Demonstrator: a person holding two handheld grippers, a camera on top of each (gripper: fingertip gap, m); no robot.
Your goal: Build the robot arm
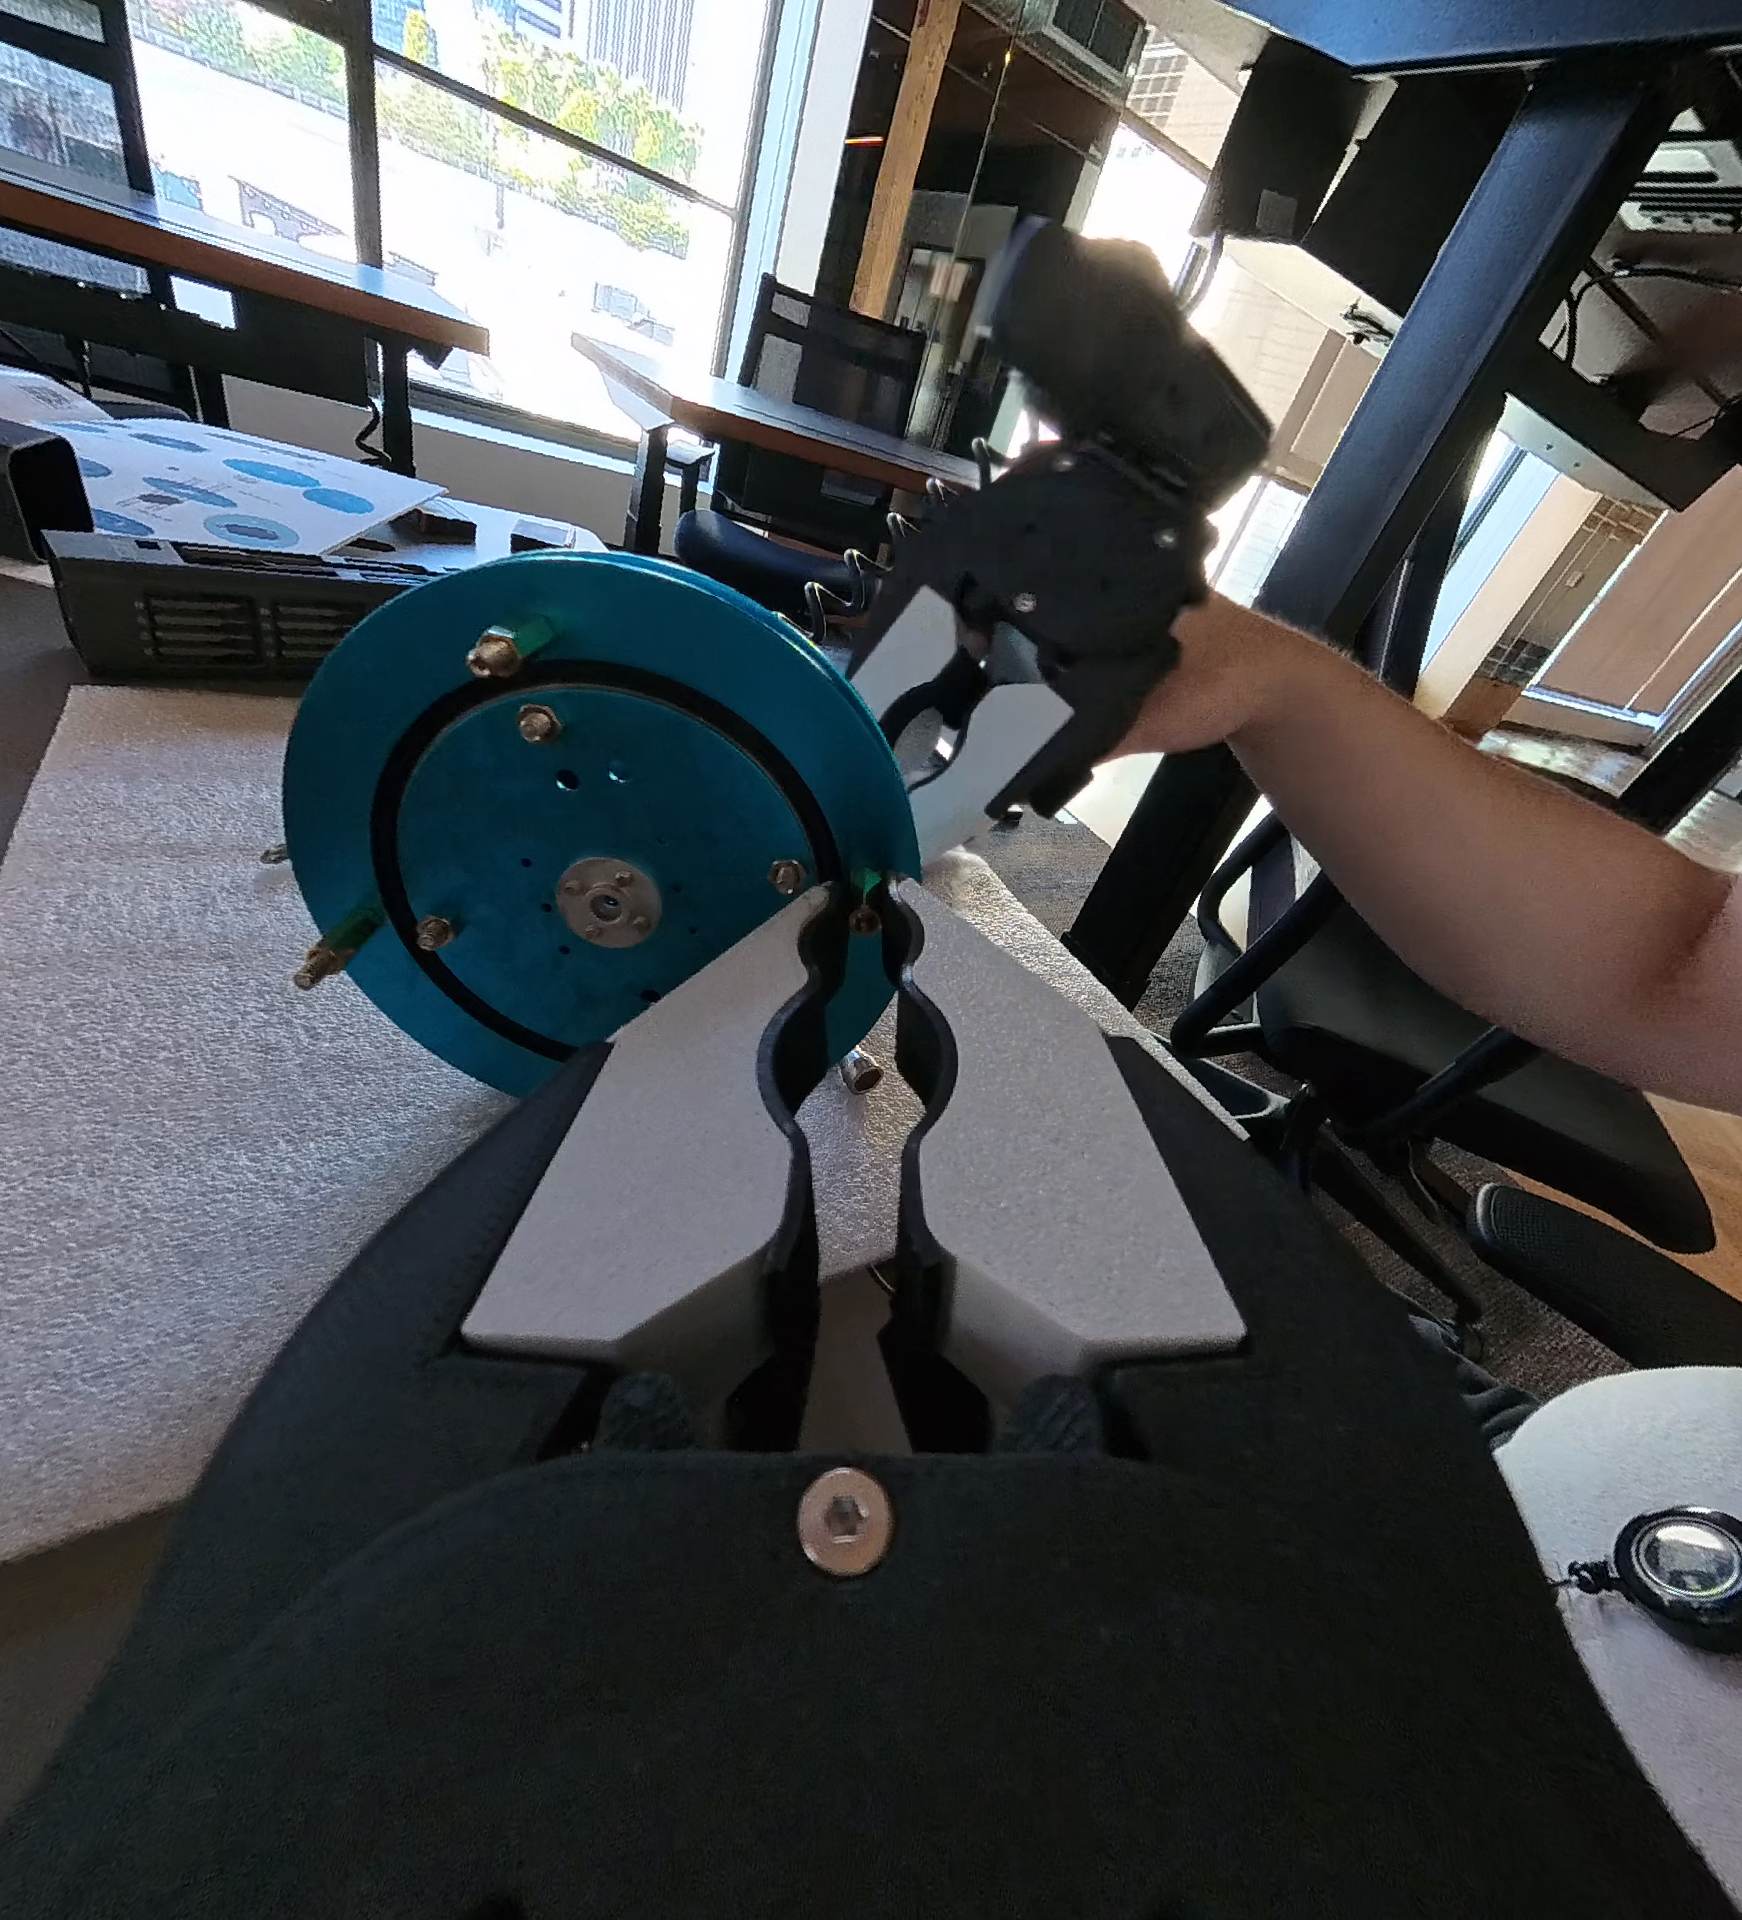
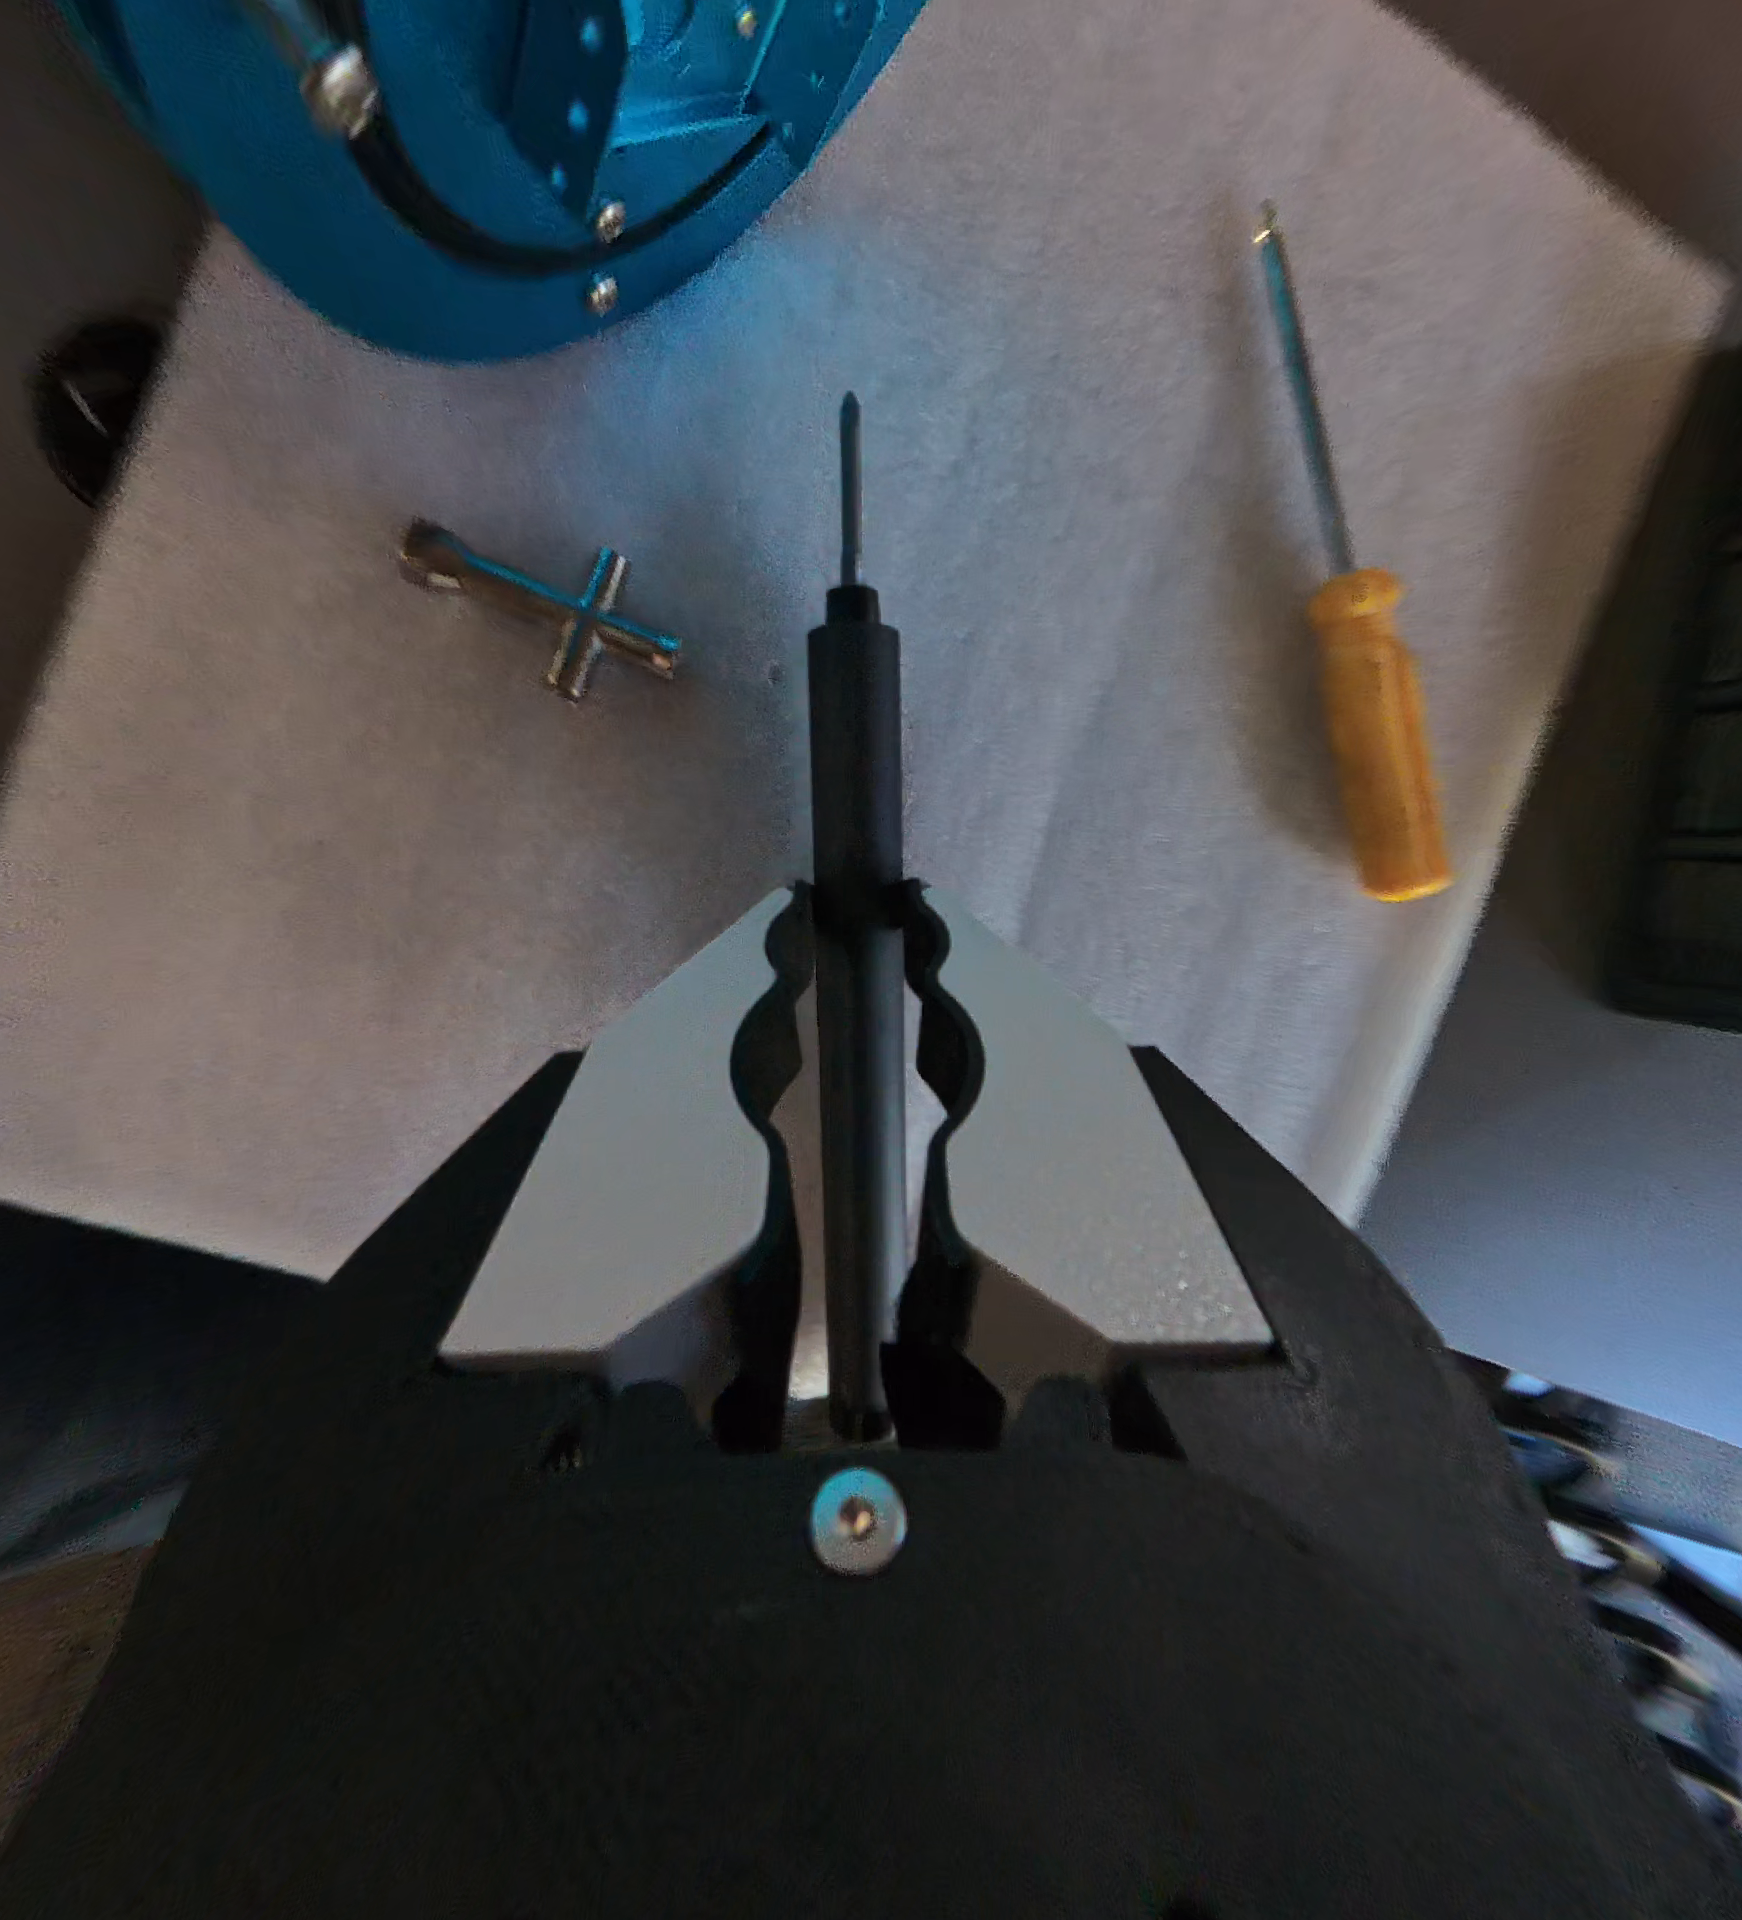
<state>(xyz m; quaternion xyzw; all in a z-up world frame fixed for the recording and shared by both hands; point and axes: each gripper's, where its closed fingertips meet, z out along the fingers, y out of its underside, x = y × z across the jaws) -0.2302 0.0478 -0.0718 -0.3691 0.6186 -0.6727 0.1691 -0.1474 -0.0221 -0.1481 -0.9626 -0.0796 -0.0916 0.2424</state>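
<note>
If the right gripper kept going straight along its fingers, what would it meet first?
Probably the white foam mat: the black screwdriver clamped in the right gripper leads, its tip aimed at bare mat just right of the blue disc assembly. Depth is unclear.

The disc (image 1: 597,842) is teal blue with a black ring inset, a silver hub, brass nuts and green standoffs. It stands on a pale grey, finely speckled foam mat (image 1: 119,1091) over a brownish tabletop. Both grippers, left (image 1: 859,894) and right (image 2: 856,894), are black with light grey finger faces. The held driver (image 2: 854,790) is black with a silver tip. Near the mat's right edge, a screwdriver (image 2: 1371,727) has an orange handle; the cross wrench (image 2: 555,613) is silver.
</note>
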